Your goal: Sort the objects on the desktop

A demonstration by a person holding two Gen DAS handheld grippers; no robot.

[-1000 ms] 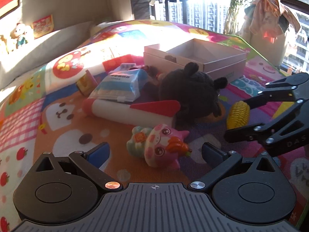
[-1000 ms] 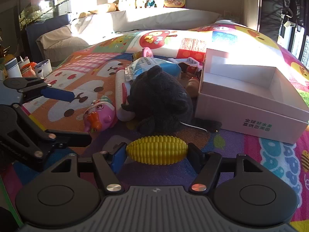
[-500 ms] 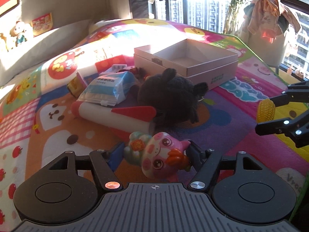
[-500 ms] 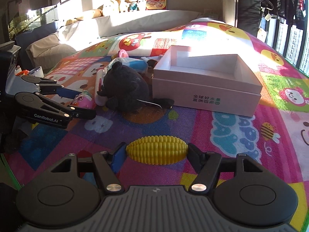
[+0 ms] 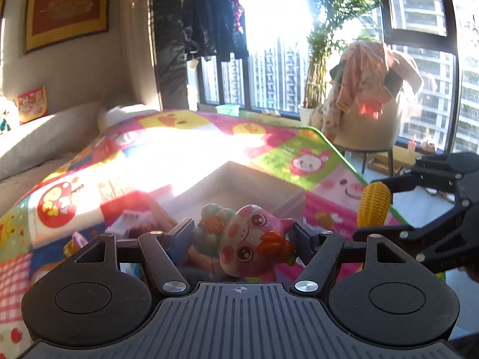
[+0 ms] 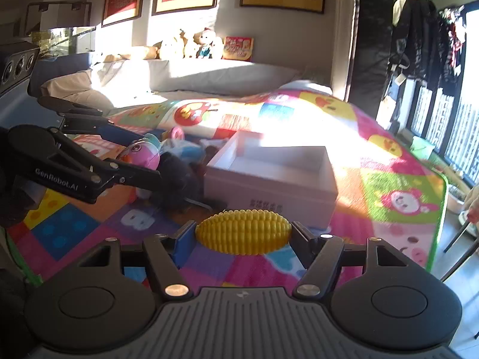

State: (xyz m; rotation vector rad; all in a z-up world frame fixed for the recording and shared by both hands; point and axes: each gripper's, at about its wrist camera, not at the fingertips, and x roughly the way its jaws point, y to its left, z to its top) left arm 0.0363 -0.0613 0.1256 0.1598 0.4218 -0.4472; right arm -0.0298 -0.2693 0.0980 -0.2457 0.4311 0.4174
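My left gripper point(image 5: 242, 236) is shut on a pink pig toy point(image 5: 248, 242) and holds it in the air, above the near side of the open white box point(image 5: 239, 188). It also shows in the right wrist view point(image 6: 143, 161) with the pig toy point(image 6: 142, 155). My right gripper point(image 6: 243, 237) is shut on a yellow toy corn point(image 6: 243, 236), held above the mat in front of the white box point(image 6: 269, 179). The corn point(image 5: 374, 206) shows at the right in the left wrist view. A black plush point(image 6: 176, 176) lies left of the box.
A colourful play mat point(image 6: 389, 161) covers the surface. A blue packet point(image 6: 185, 149) and small items lie behind the plush. Grey cushions point(image 6: 209, 74) and dolls point(image 6: 197, 45) line the wall. A chair draped with clothes point(image 5: 371, 95) stands by the window beyond the mat edge.
My left gripper closed on the pig toy and lifted it off the mat toward the box. My right gripper rose with the corn and moved back from the box.
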